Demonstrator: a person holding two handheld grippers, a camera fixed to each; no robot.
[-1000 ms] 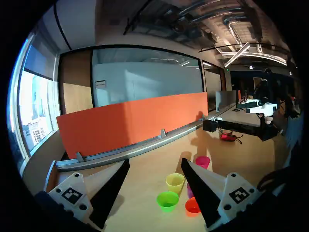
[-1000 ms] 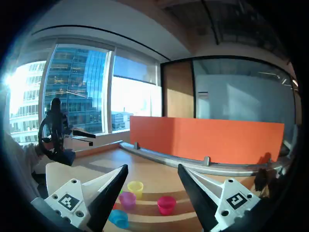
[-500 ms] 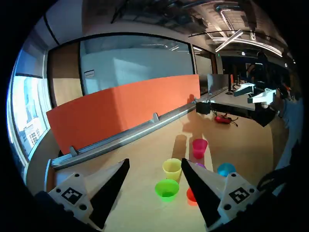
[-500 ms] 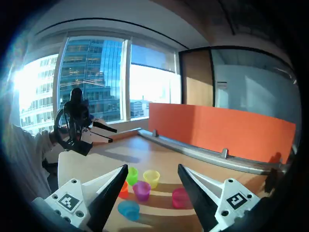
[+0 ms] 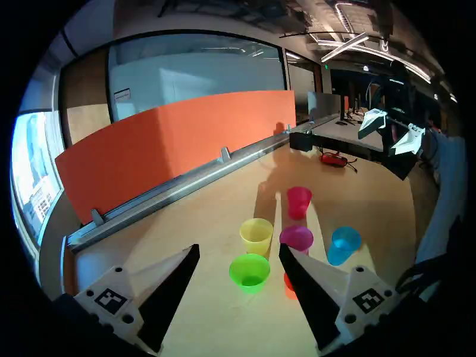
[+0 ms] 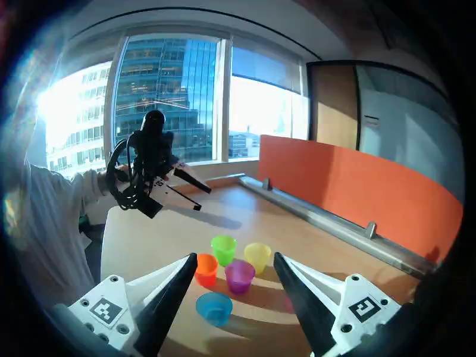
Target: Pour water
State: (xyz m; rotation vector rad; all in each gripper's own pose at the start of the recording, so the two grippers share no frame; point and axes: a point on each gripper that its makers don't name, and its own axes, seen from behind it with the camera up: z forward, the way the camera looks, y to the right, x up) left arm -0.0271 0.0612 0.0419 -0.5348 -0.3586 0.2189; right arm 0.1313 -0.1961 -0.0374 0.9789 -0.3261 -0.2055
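Several small plastic cups stand clustered on the wooden table (image 5: pixel 196 208). In the left gripper view, the green cup (image 5: pixel 250 272) sits nearest, then the yellow cup (image 5: pixel 256 235), purple cup (image 5: pixel 296 238), pink cup (image 5: pixel 298 202) and blue cup (image 5: pixel 345 244). An orange cup (image 5: pixel 288 287) peeks from behind my finger. My left gripper (image 5: pixel 238 247) hovers open above them, holding nothing. The right gripper (image 5: pixel 387 132) floats open at the far right. In the right gripper view, my right gripper (image 6: pixel 234 256) is open over the green cup (image 6: pixel 224 249), yellow cup (image 6: pixel 257 257), orange cup (image 6: pixel 206 269), purple cup (image 6: pixel 239 276) and blue cup (image 6: pixel 214 307).
An orange divider panel (image 5: pixel 172 140) on a metal rail (image 5: pixel 178 193) borders the table's far side. A person's sleeve (image 6: pixel 53 220) and hand hold the left gripper (image 6: pixel 202 199) near the big windows (image 6: pixel 166 107). A black box and a red object (image 5: pixel 333 158) lie at the table's far end.
Both views have tipped down toward the table, so the cups sit higher and fuller in view. The blue cup came into the left view. The right view swung toward the windows.
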